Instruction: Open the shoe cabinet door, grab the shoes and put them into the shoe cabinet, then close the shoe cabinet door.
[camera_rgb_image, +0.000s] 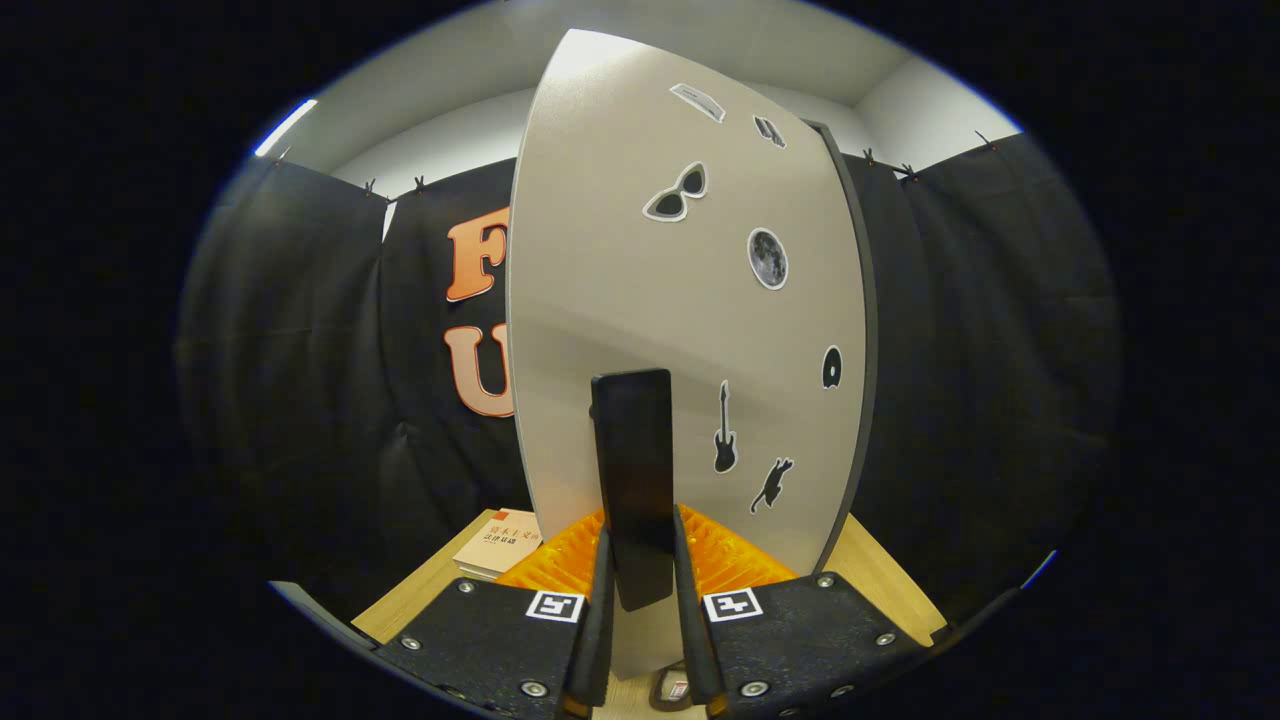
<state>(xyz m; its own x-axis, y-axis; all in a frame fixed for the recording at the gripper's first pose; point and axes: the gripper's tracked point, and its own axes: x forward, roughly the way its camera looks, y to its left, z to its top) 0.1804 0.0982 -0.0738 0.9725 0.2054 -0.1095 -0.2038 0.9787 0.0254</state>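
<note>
Black-curtained booth behind, tongs (640, 590) level and pointing forward, clamped on dark handle (632, 480) of stickered cabinet door (600, 300)

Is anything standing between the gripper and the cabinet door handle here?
Nothing visible. The gripper has its fingers on either side of the black handle, which stands out from the pale, stickered cabinet door.

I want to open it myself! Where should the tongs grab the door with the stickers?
Grab the black handle, an upright bar standing out from the cabinet door. Come straight at its front, one finger on each side. The tongs grip it this way.
</note>
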